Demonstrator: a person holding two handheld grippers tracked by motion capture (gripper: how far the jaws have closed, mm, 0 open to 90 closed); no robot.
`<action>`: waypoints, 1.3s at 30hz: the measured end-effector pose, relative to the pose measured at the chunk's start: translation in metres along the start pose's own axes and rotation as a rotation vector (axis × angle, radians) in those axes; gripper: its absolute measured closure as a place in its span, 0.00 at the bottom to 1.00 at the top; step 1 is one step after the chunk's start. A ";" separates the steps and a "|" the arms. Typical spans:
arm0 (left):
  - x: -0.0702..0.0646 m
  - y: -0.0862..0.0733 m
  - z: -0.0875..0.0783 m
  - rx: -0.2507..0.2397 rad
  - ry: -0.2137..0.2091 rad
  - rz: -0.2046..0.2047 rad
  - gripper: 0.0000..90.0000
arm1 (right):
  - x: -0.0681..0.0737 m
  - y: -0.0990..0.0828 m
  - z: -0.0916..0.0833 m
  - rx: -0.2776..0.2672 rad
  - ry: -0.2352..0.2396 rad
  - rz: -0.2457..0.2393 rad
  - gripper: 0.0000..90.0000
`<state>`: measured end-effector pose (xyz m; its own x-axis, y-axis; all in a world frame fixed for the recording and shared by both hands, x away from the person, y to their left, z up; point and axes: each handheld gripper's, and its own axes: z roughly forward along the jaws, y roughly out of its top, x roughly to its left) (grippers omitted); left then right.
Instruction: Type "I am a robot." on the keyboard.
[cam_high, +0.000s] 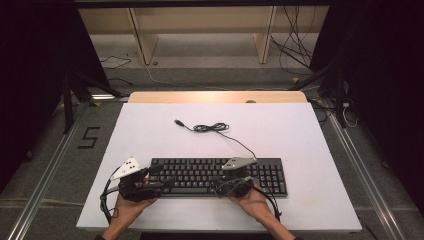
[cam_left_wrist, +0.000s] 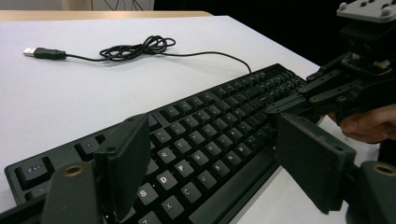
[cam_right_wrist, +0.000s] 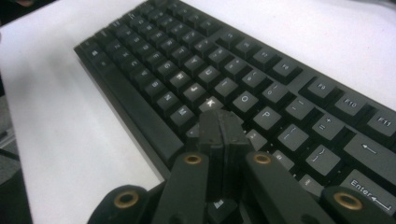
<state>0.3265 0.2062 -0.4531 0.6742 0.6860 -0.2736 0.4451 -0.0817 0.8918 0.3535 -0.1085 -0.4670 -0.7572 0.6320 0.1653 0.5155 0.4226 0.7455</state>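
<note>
A black keyboard (cam_high: 220, 175) is lying on the white table top (cam_high: 300, 140), near the person's edge of it and with its long side along that edge. Its thin black cable (cam_high: 235, 140) is running away from the back of the keyboard, making a small loose coil in the middle of the table, and ending in a USB plug (cam_high: 178, 122) that is lying flat on the white surface, well apart from the keys.

The left gripper (cam_high: 159, 181) is sitting at the left end of the keyboard, with the person's hand behind it. In the left gripper view its 2 jaws are standing wide apart, and the letter keys are showing between them; the pads are not pressing on anything.

The right gripper (cam_high: 224, 183) is resting over the right half of the keyboard, and the right hand (cam_high: 252, 202) is holding it from the near edge. In the right gripper view its 2 jaws are pressed together with nothing between them, and the joined tip (cam_right_wrist: 219, 128) is pointing down at the keys just below the letter row where O and P are readable. I cannot tell if the tip is really touching a key or only hovering close above it.
</note>
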 end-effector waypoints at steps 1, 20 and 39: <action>0.000 0.000 0.000 0.000 -0.001 0.000 0.29 | 0.000 0.000 0.001 0.005 -0.002 -0.002 1.00; 0.000 -0.001 0.001 0.008 -0.002 0.004 0.29 | 0.001 -0.006 0.015 0.045 -0.035 -0.009 1.00; 0.000 0.000 0.001 0.004 -0.006 0.000 0.29 | -0.010 -0.002 -0.045 -0.200 -0.006 0.058 0.53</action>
<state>0.3267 0.2059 -0.4535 0.6778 0.6816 -0.2757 0.4471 -0.0844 0.8905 0.3421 -0.1443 -0.4410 -0.7261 0.6553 0.2081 0.4676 0.2487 0.8483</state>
